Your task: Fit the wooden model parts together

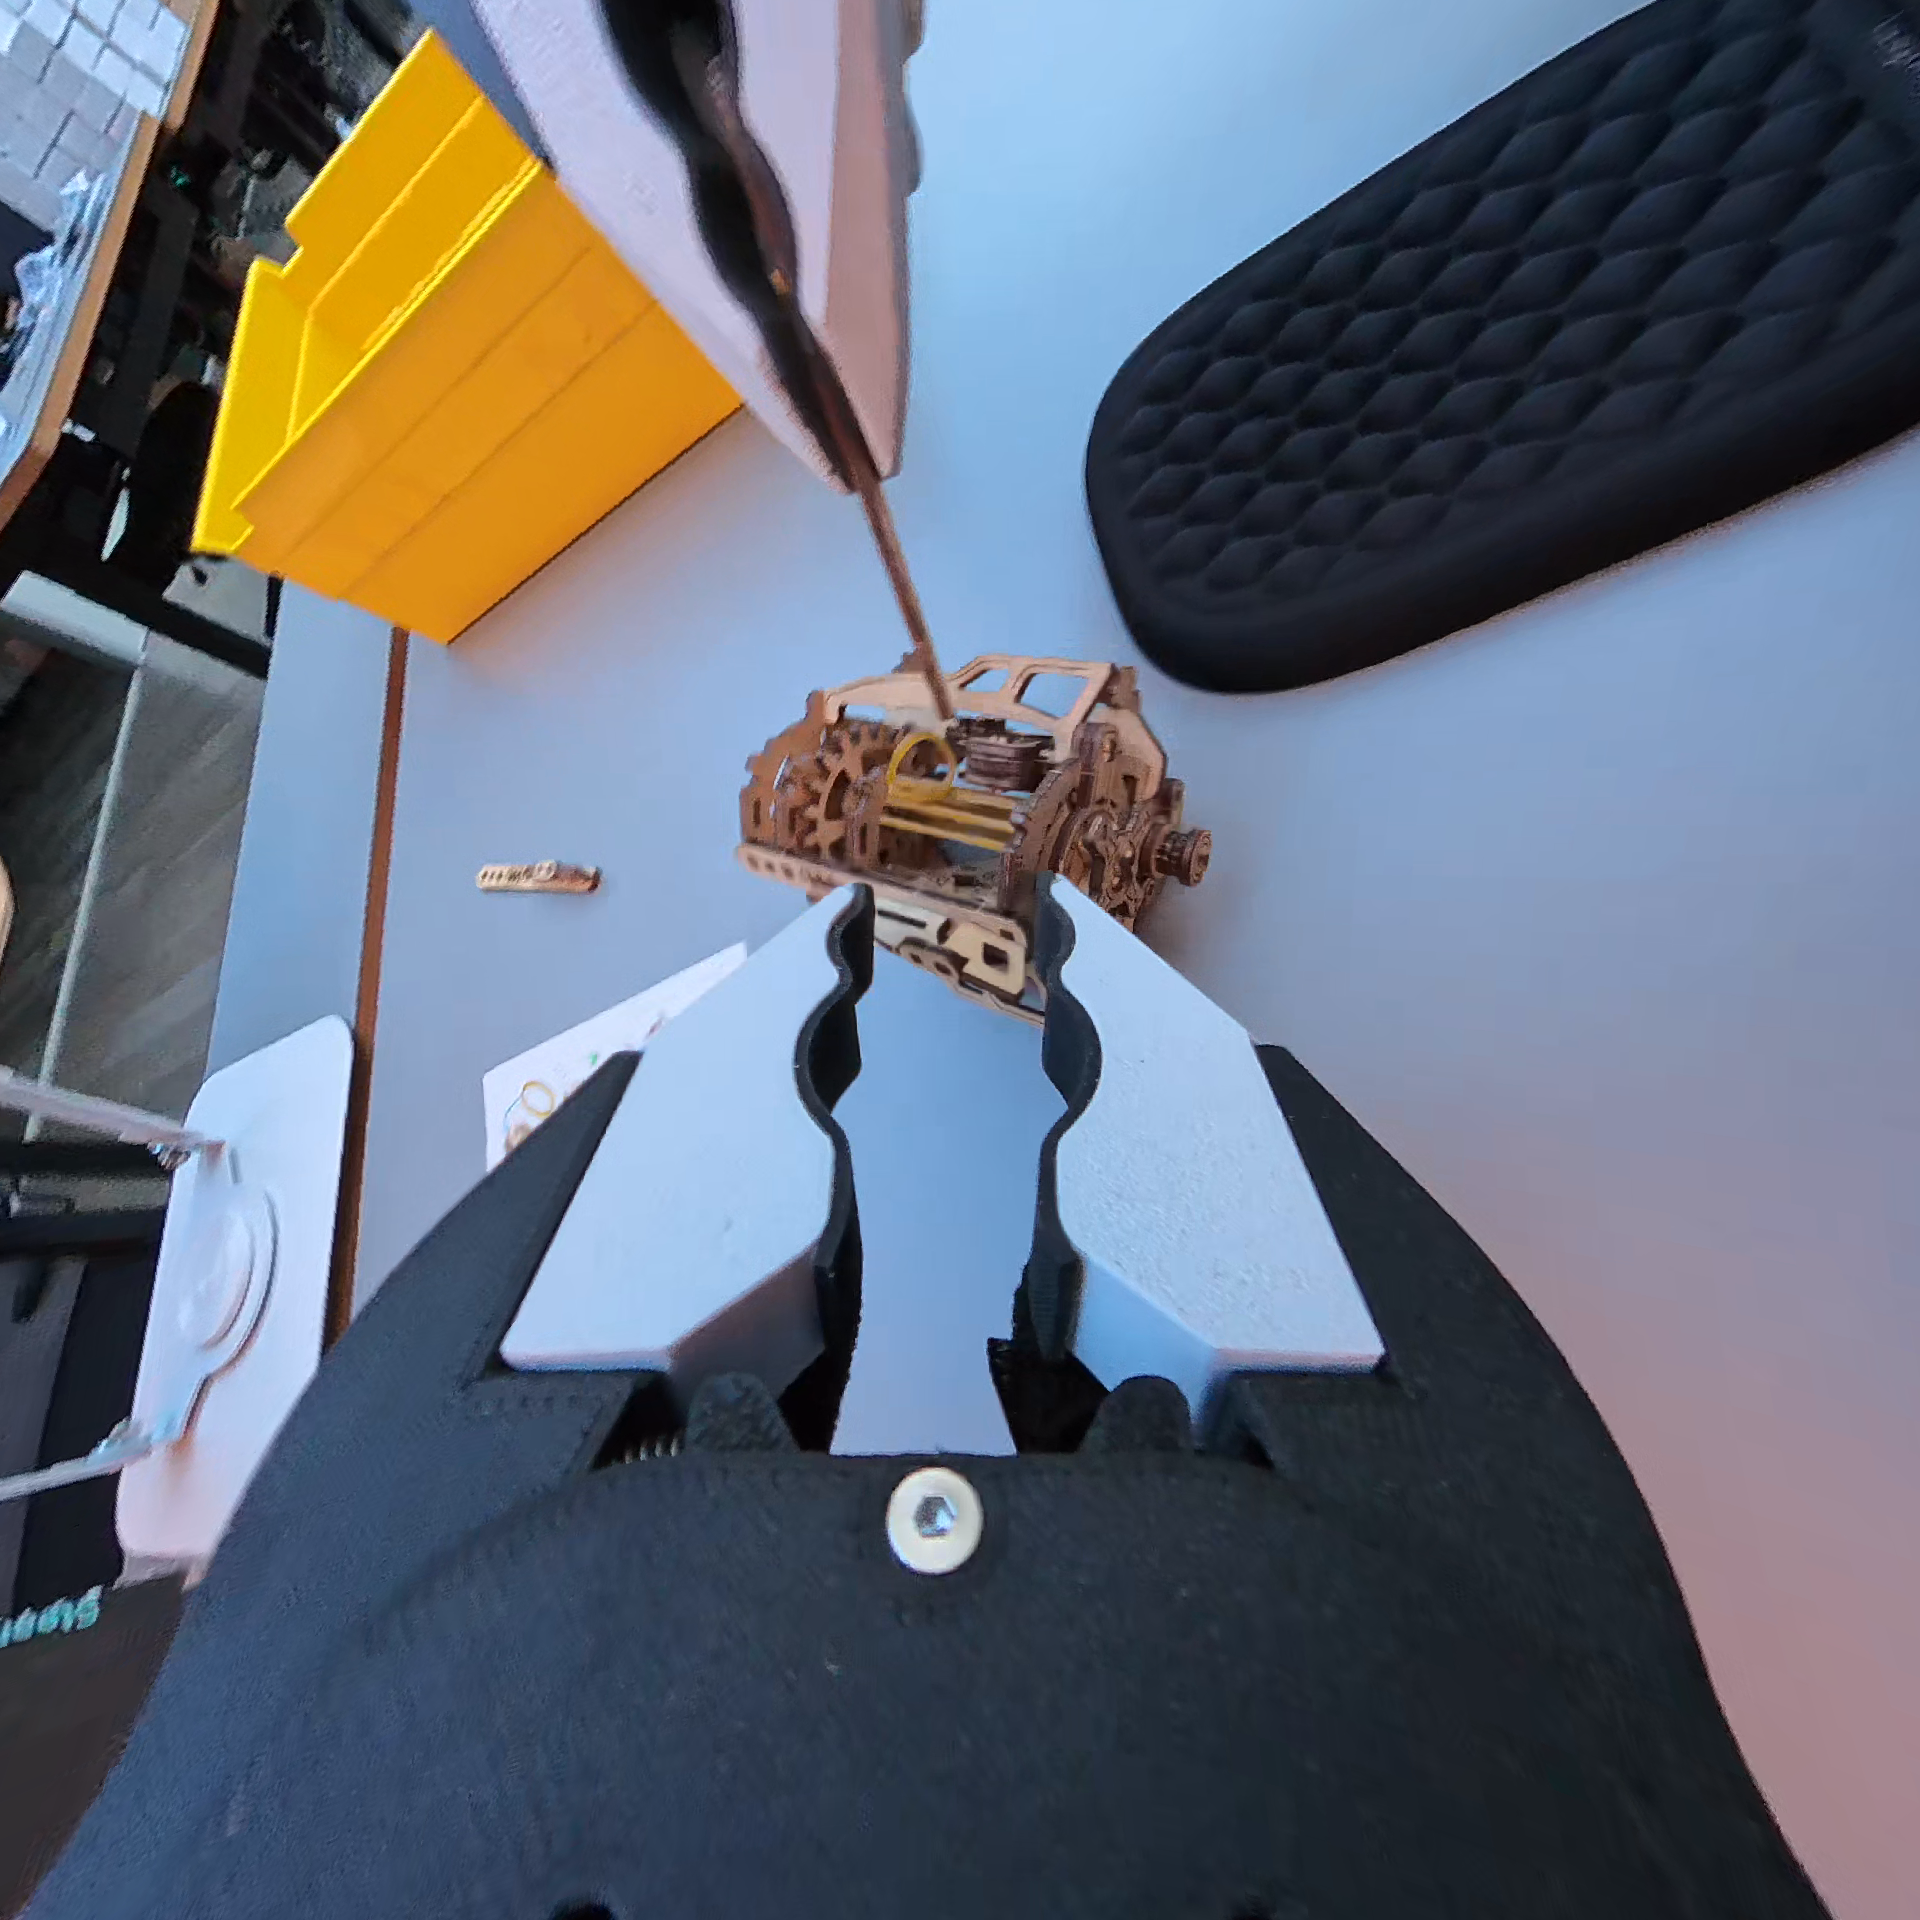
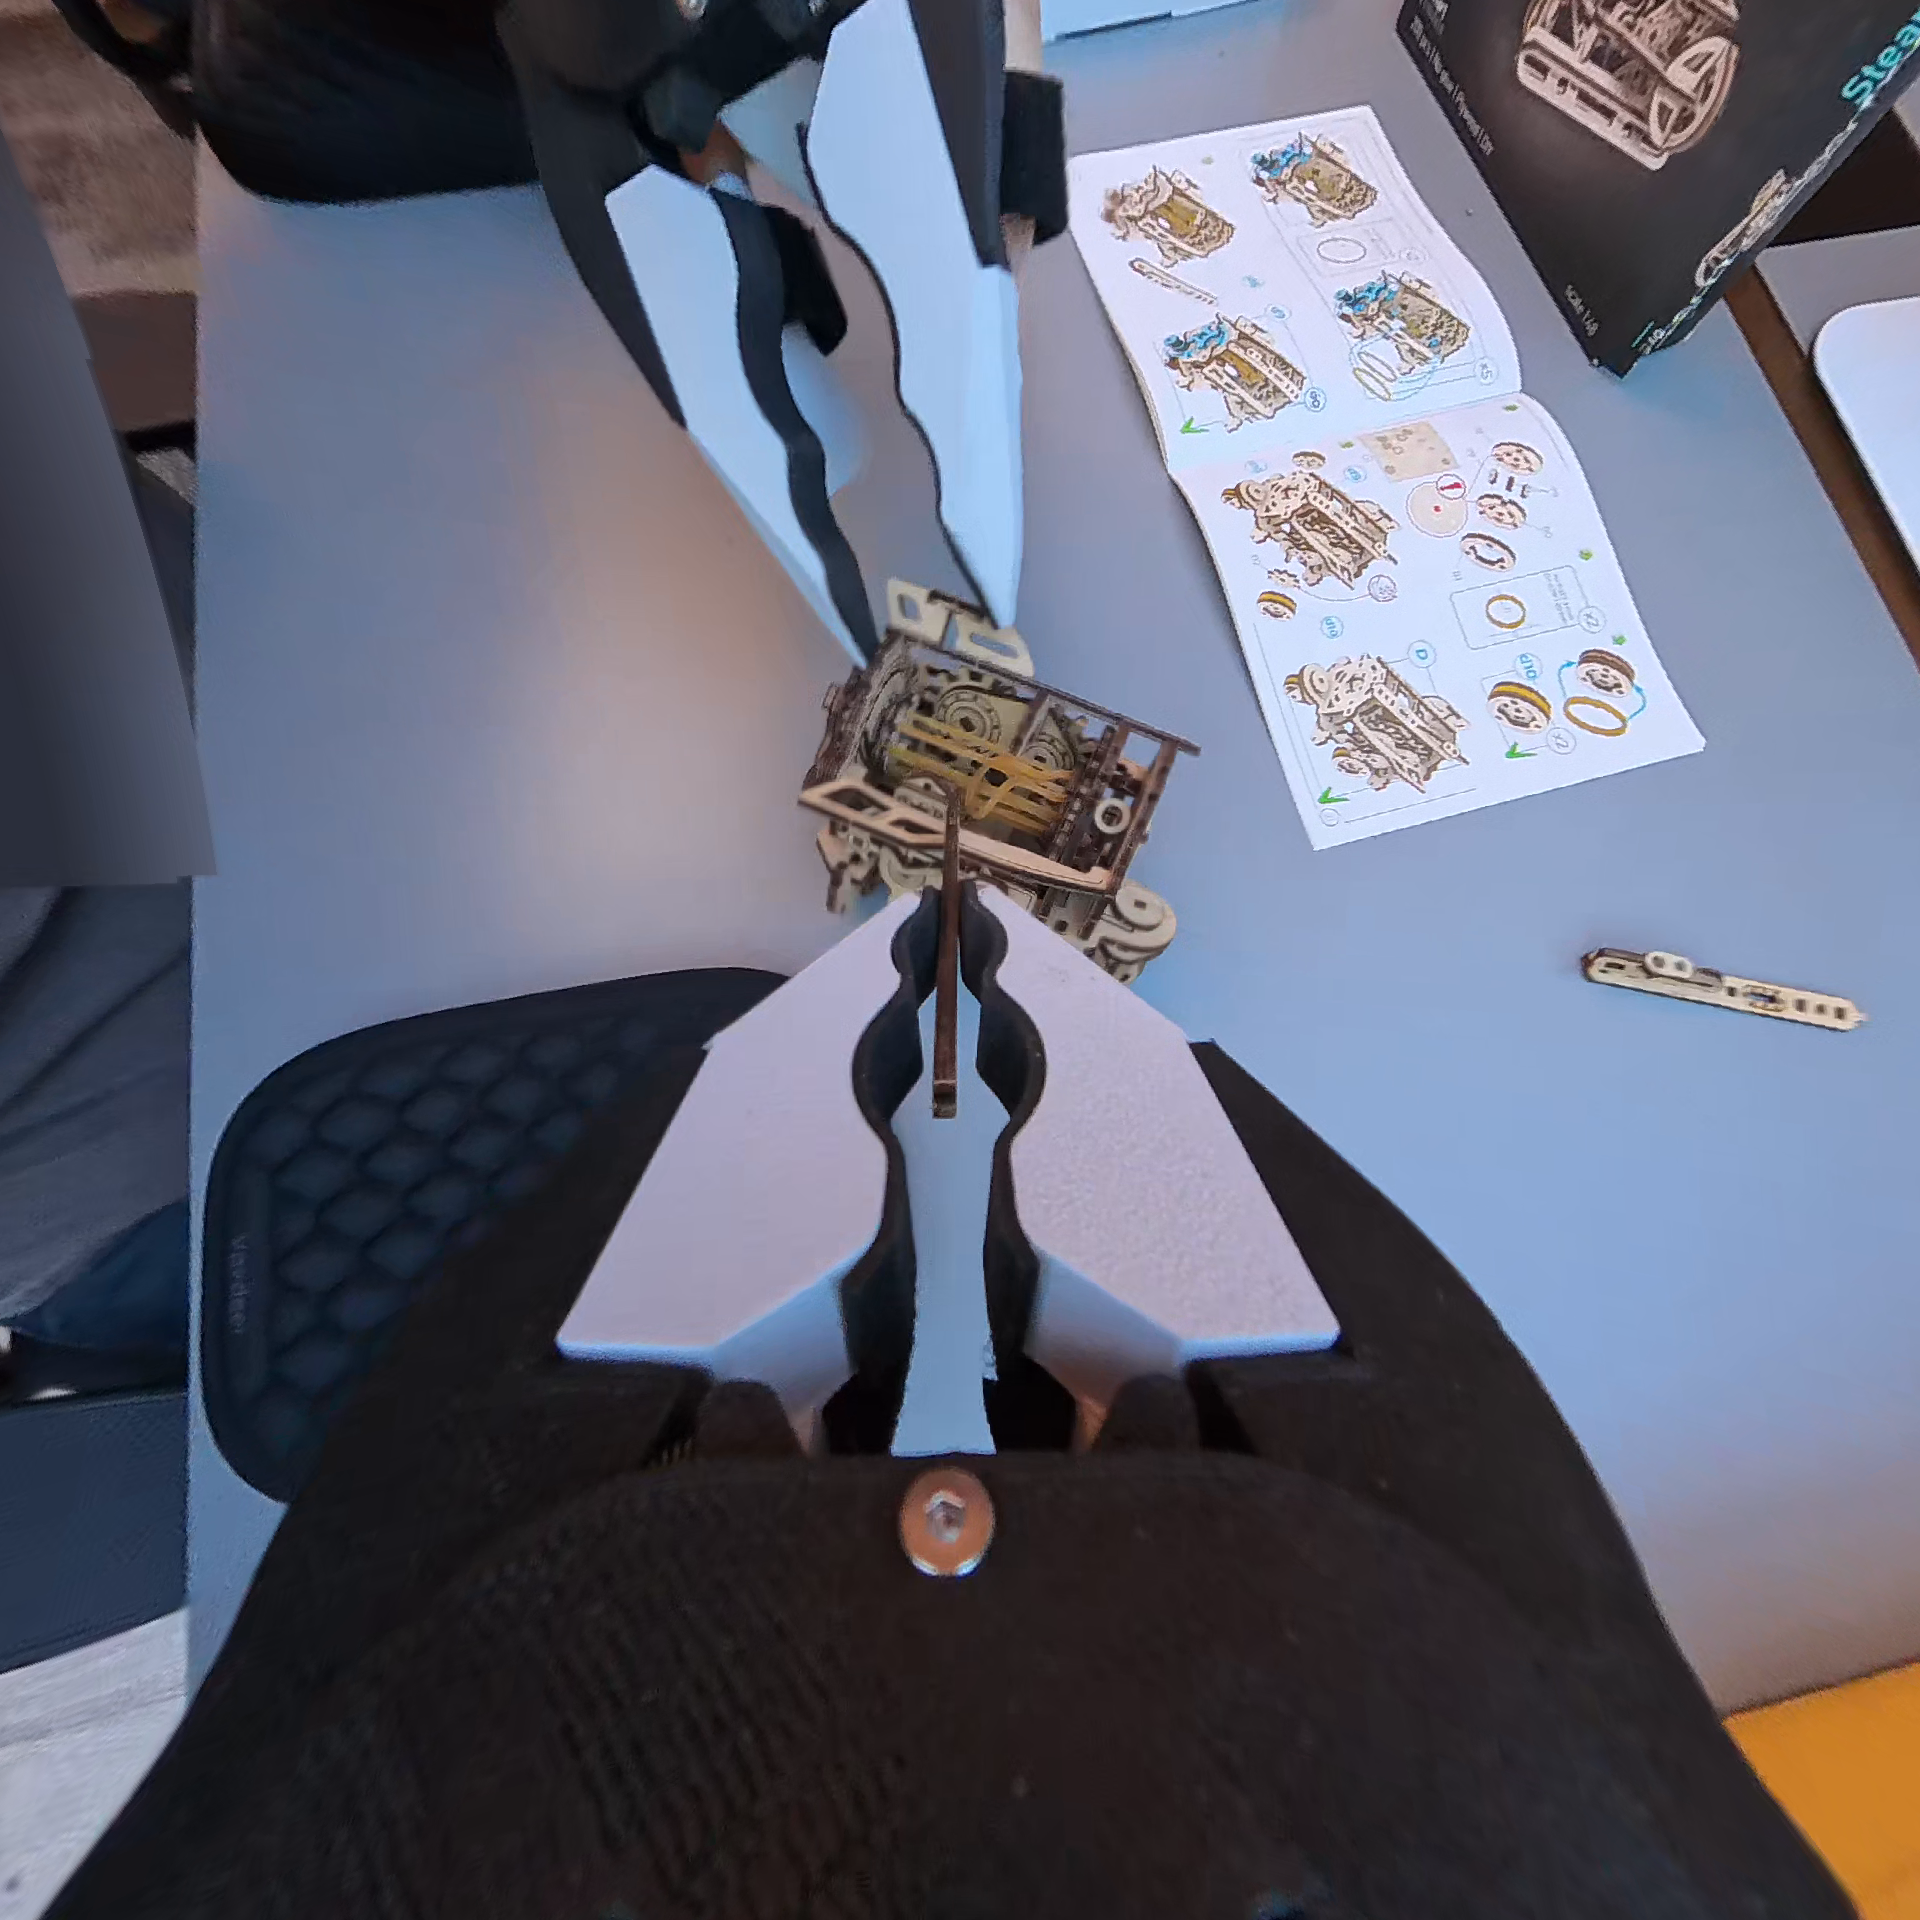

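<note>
A wooden gear model with yellow rubber bands stands on the grey table. My left gripper is closed on the model's near plate and holds it. The left gripper also shows in the right wrist view, at the top, pinching the model by a pale tab. My right gripper is shut on a thin wooden stick. The stick's tip reaches into the model by the rubber bands. In the left wrist view the right gripper comes down from above, and the stick touches the model beside a small spool.
A loose wooden strip lies on the table, and it also shows in the left wrist view. An open instruction booklet and a black box lie nearby. A black quilted pad and yellow bins flank the model. One gripper's finger ends stand about 8 centimetres off the other's.
</note>
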The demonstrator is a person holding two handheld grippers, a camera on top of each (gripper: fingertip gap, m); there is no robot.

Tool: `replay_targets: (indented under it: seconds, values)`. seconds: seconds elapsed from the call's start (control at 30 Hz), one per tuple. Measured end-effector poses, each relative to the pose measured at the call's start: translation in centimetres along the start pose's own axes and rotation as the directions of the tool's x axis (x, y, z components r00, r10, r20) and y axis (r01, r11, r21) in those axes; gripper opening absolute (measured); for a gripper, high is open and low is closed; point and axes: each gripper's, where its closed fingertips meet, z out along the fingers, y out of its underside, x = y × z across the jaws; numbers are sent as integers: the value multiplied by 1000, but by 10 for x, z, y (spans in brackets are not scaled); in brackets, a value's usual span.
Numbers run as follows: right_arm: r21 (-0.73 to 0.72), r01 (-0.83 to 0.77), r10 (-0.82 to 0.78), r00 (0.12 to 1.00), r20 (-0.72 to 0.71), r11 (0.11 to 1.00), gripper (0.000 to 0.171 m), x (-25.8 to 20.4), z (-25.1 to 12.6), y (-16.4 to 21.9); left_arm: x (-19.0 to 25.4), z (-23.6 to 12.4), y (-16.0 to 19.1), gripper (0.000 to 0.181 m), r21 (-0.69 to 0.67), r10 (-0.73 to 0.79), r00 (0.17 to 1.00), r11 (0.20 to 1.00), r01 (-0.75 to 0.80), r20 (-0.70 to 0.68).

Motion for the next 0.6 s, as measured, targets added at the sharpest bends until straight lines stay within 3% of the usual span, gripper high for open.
replay_targets:
  seconds: [0.17, 0.27, 0.4, 0.53, 0.6]
  values:
    - [16, 50, -49, 998, -28, 999, 1, 10, 1, -17, -34, -10, 38, 25, -86, -131, 979, 986, 146, 157]
    - [-39, 88, -91, 992, -86, 995, 1, 31, -3, -15, -49, -28, 45, 28, 23, -323, 924, 945, 326, 202]
    - [-63, 130, -132, 991, -23, 989, 1, 34, 1, -15, -47, -48, 19, 54, 247, -606, 790, 782, 572, 90]
    - [-67, 162, -163, 987, -9, 984, 1, 43, 2, -17, -26, -27, 6, 83, 235, -660, 747, 741, 629, 80]
    - [-40, 167, -167, 986, 1, 985, 1, 50, -2, -18, -23, -14, 2, 88, 225, -676, 732, 728, 648, 83]
